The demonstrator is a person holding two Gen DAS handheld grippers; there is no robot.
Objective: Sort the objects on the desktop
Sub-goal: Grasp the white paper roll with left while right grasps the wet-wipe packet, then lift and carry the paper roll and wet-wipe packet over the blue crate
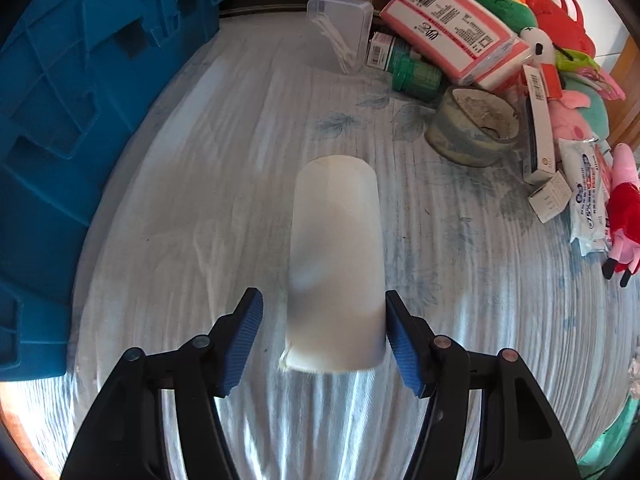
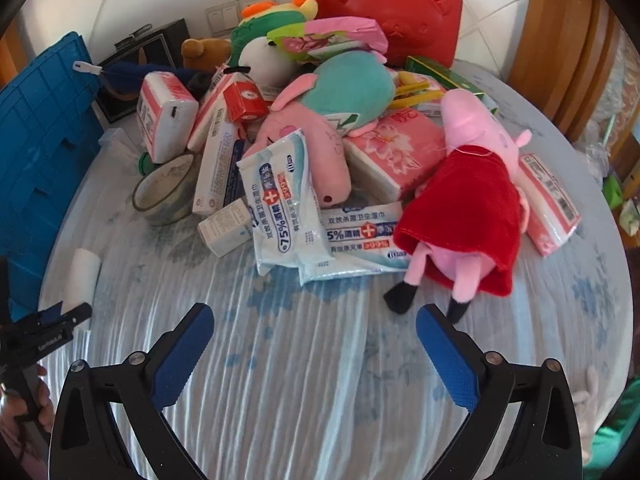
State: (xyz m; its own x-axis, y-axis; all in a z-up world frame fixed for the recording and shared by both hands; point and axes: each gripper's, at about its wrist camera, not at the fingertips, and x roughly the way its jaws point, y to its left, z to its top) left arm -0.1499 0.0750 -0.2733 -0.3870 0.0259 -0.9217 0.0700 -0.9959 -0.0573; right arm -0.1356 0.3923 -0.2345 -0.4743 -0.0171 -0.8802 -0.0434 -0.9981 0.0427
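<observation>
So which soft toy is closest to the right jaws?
The pink pig in the red dress. Its black feet lie just ahead of the right gripper, while the teal-and-pink plush and the others sit further back in the pile.

The blue crate [image 1: 60, 140] is cut off at the left edge; the white cup [image 1: 336, 264] is blurred; pile labels are unreadable.

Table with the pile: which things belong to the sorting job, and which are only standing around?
For sorting:
white cup, between the open left tongs
pig doll
wipes pack
tape roll
blue crate, probably the bin

Only around:
tablecloth
wall switches
wooden door frame
</observation>
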